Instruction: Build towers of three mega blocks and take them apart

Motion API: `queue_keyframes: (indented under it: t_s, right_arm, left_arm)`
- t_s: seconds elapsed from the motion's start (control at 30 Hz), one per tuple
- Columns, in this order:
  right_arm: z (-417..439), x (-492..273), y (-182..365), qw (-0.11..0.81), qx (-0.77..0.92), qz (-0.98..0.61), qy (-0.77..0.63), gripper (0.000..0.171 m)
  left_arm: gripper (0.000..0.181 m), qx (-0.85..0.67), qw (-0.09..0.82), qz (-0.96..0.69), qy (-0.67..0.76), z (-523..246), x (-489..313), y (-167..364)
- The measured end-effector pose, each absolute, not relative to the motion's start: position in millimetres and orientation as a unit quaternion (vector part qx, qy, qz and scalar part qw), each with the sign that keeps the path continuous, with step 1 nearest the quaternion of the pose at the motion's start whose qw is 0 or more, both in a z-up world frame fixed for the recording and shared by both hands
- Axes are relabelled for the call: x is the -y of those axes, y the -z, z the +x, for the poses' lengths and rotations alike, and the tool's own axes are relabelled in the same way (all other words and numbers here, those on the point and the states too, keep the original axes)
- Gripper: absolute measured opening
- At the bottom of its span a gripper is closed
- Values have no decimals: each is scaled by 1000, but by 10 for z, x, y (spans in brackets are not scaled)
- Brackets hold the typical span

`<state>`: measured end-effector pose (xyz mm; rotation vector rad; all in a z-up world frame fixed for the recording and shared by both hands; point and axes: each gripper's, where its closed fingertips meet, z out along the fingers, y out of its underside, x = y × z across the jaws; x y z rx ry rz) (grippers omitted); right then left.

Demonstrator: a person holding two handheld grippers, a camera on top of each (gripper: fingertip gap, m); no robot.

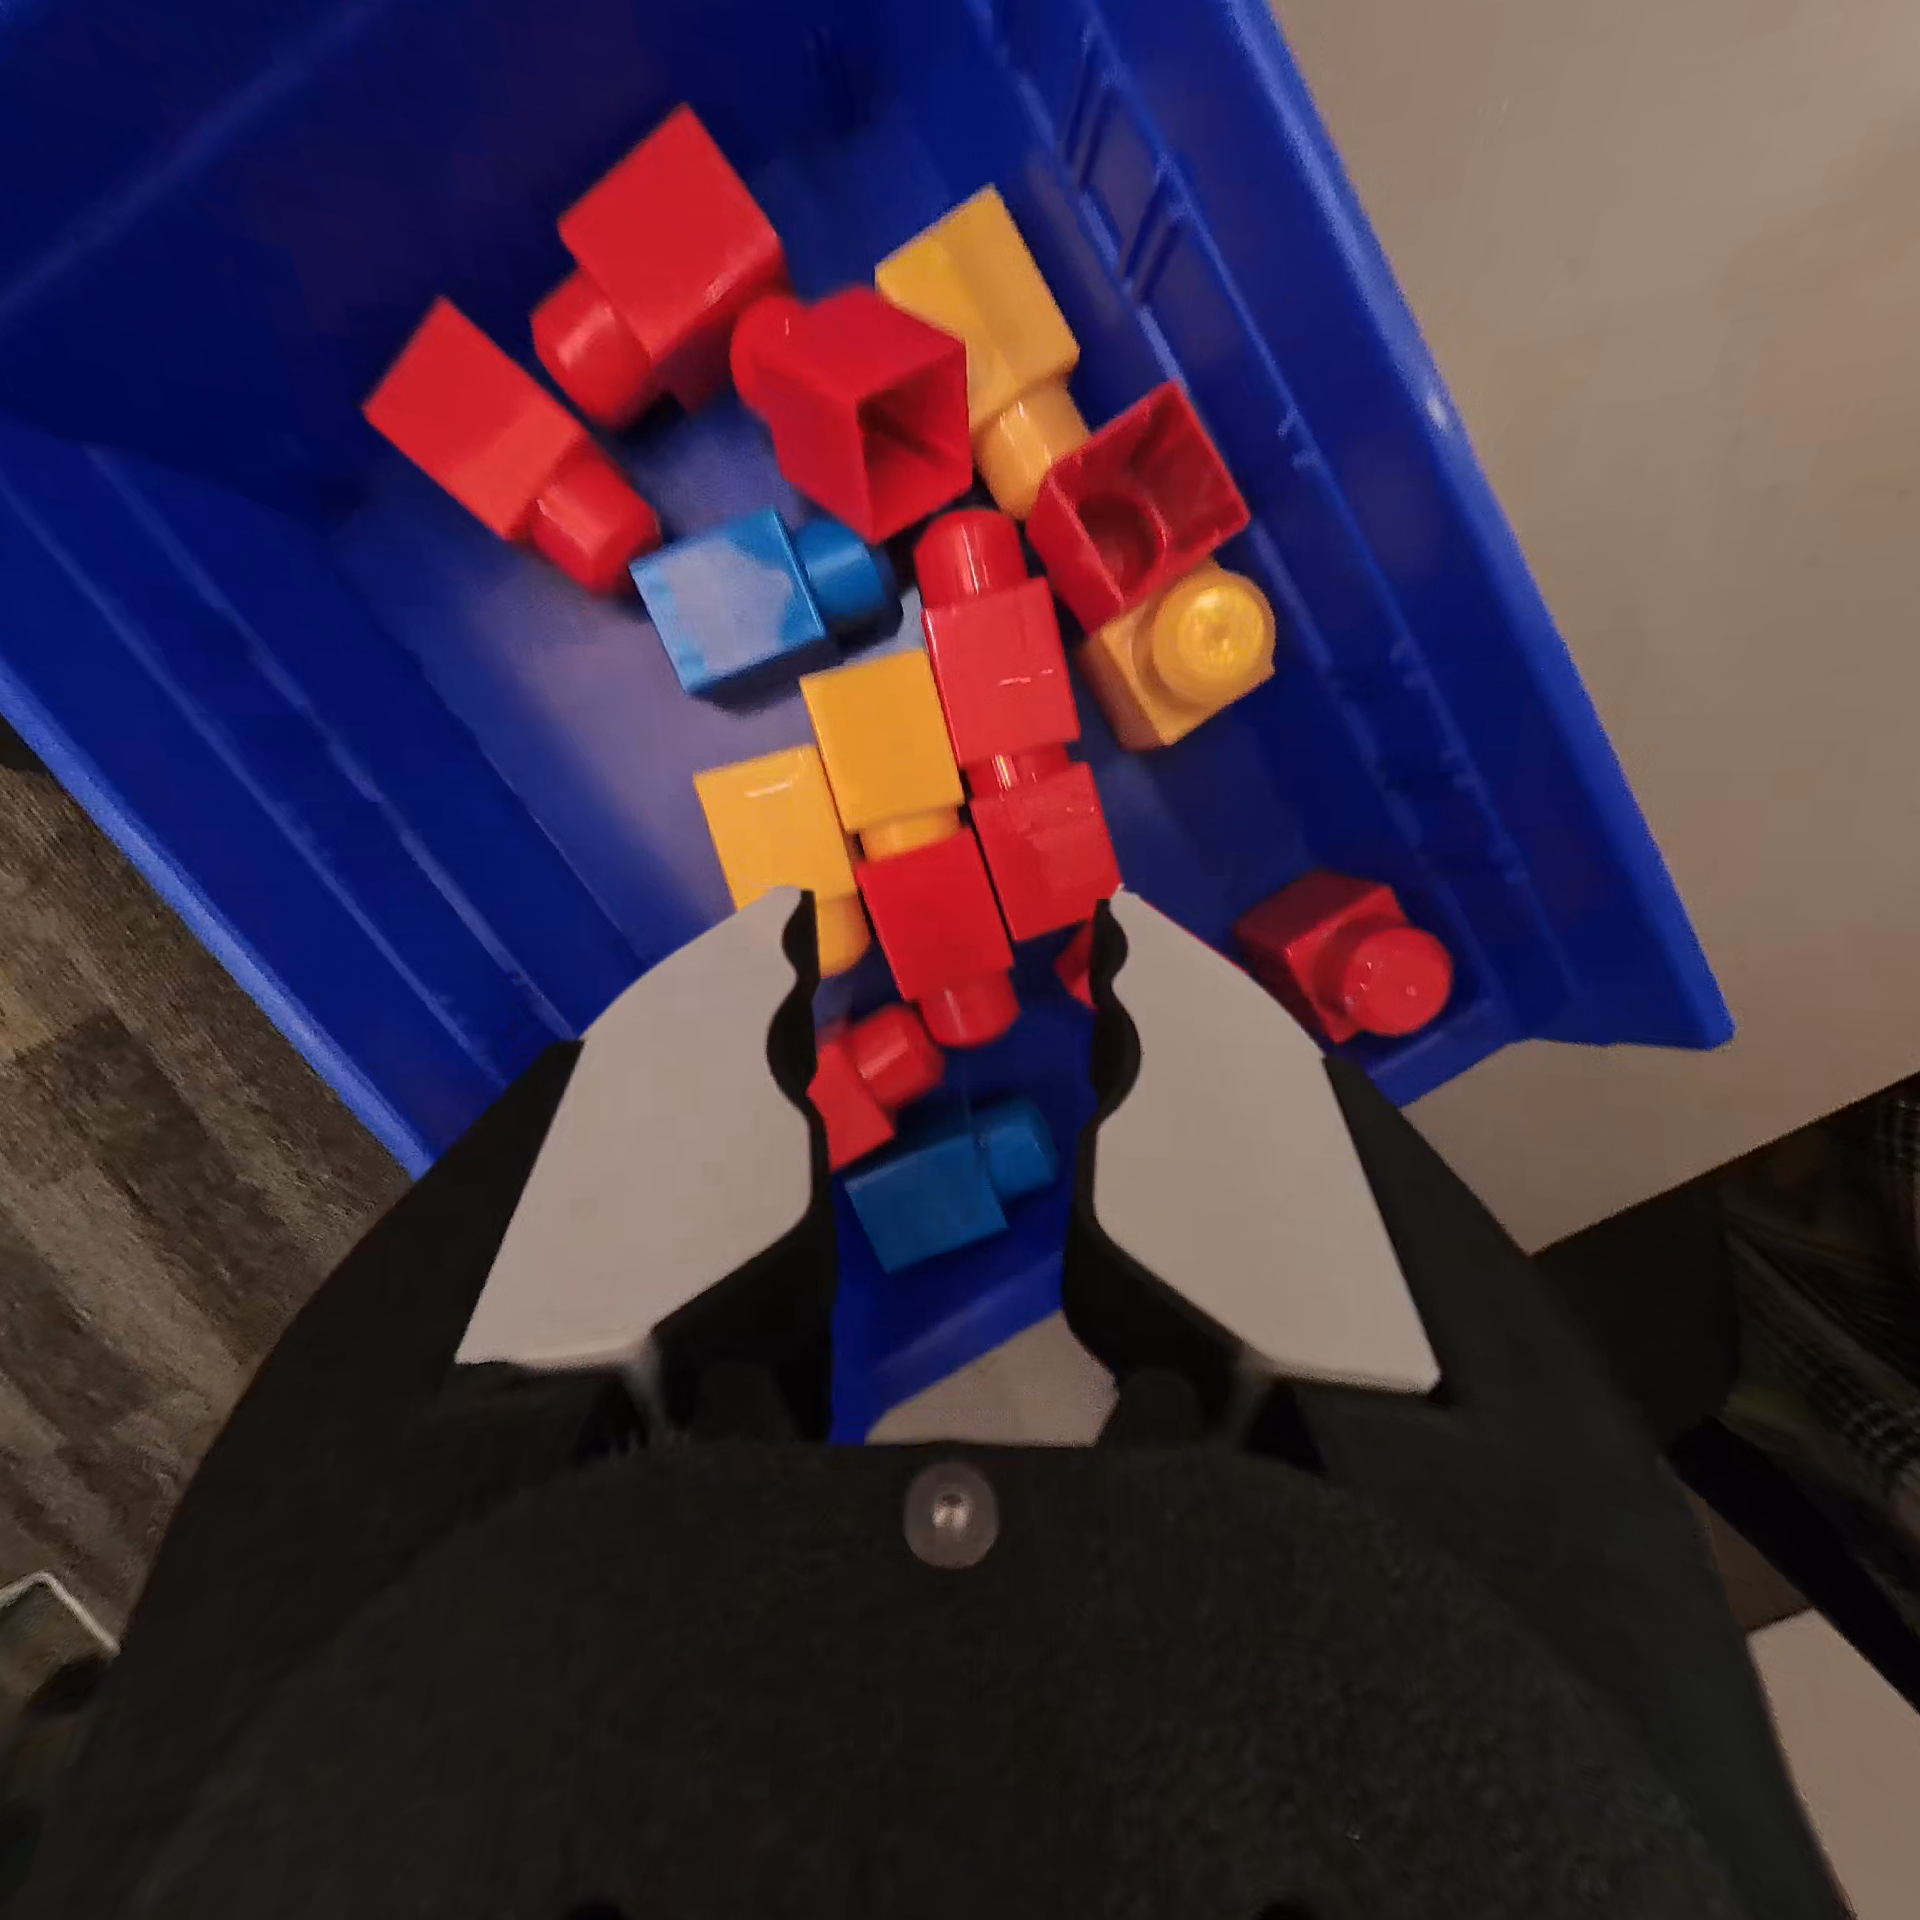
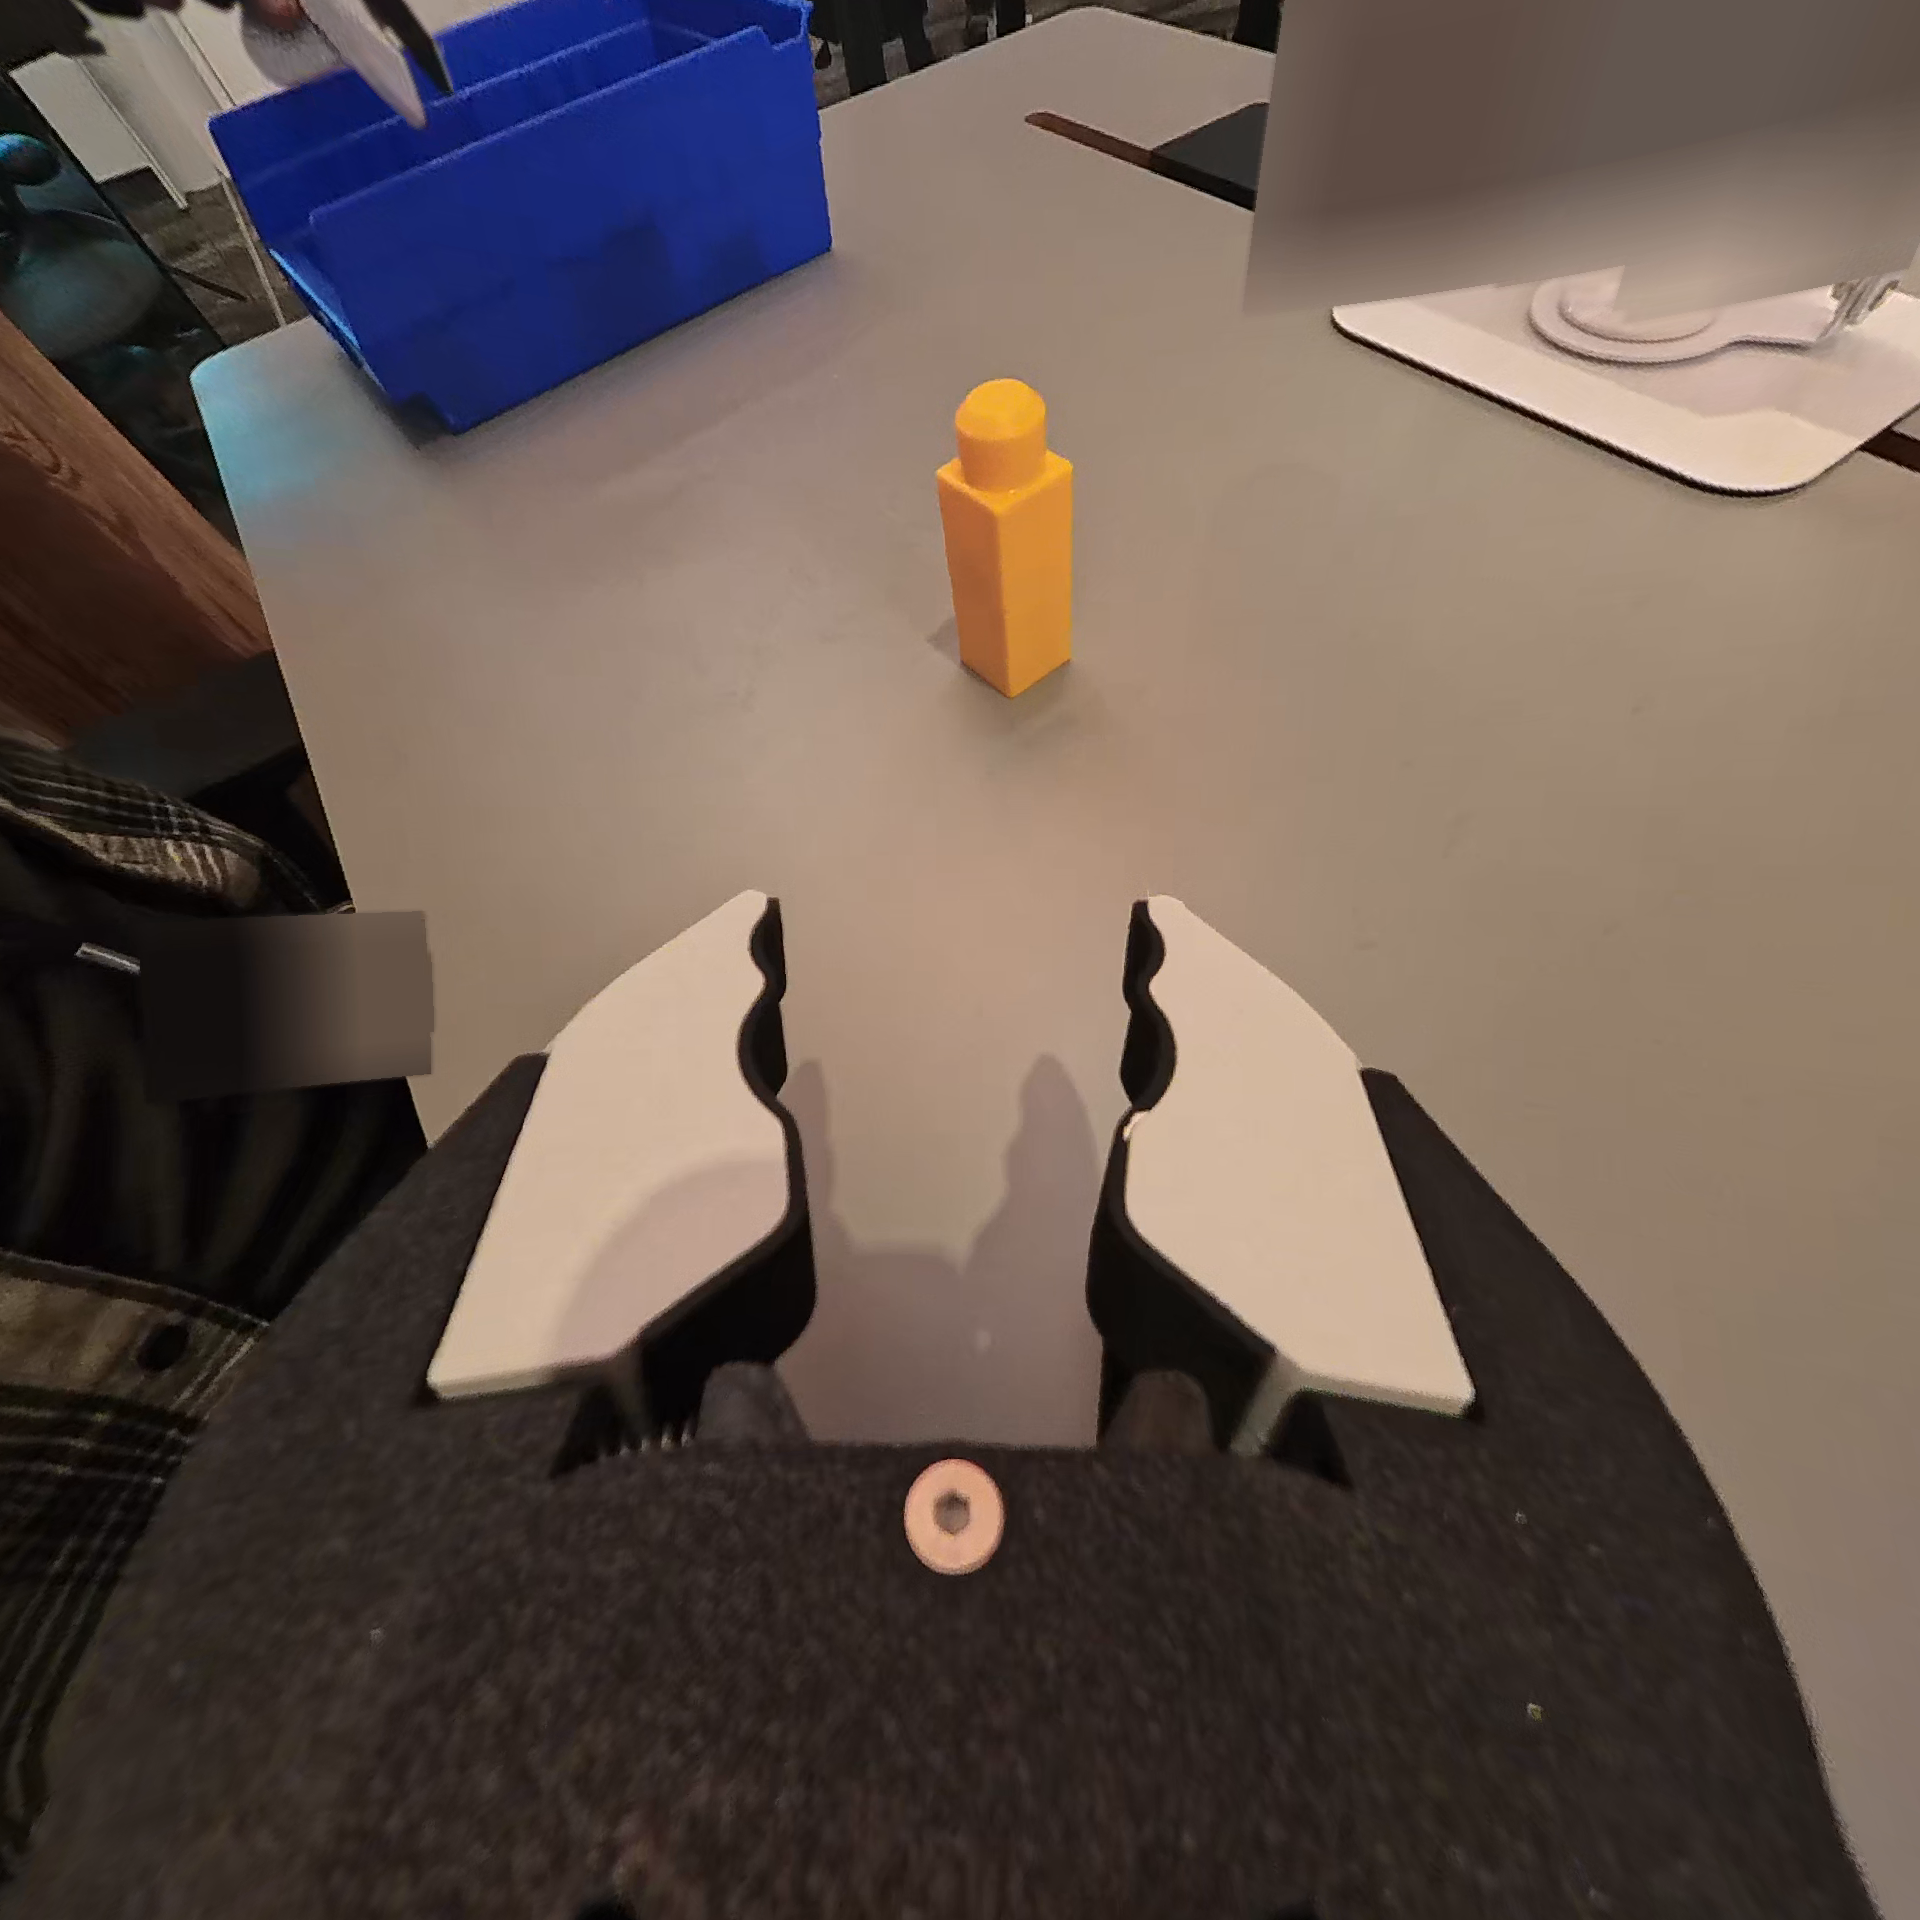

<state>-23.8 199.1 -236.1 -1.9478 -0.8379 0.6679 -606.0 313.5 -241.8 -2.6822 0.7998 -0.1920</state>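
Left wrist view: my left tongs (image 1: 951, 904) hang spread apart over the blue bin (image 1: 1351, 582), gripping nothing. Bin holds a loose pile of mega blocks, each a square body with one round stud. Mostly red ones, some yellow, two blue. A red block (image 1: 935, 930) lies between the fingertips, stud toward the camera, a yellow block (image 1: 883, 743) plugged into its far end. Just right of that pair, two red blocks joined end to end (image 1: 1013, 727), stud pointing away. One blue block (image 1: 727, 613) lies mid-bin on its side, another blue block (image 1: 935, 1184) near the front wall. A dark red block (image 1: 1340, 951) sits alone in the right front corner. A red block (image 1: 873, 410) lies with its hollow underside open to view. Frame is motion-blurred, edges soft.

Right wrist view: my right tongs (image 2: 956, 914) are released, wide gap, empty, low above the grey table (image 2: 1455, 831). Straight ahead, well apart from the tips, a yellow tower (image 2: 1006, 545) stands upright on the table, one stud on top; seams between its blocks too faint to count. Blue bin (image 2: 540, 239) sits at the far left corner of the table, left tongs (image 2: 400, 62) above it. White monitor base (image 2: 1662, 395) at far right.
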Motion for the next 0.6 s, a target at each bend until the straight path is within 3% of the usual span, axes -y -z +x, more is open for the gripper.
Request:
queue_keyframes:
  t_s: [0.6]
  right_arm:
    - [-249, -1888, 2314, 454, 334, -782, -267, 61]
  left_arm:
    - [40, -255, 75, -964, 21, -6248, -2748, 3007]
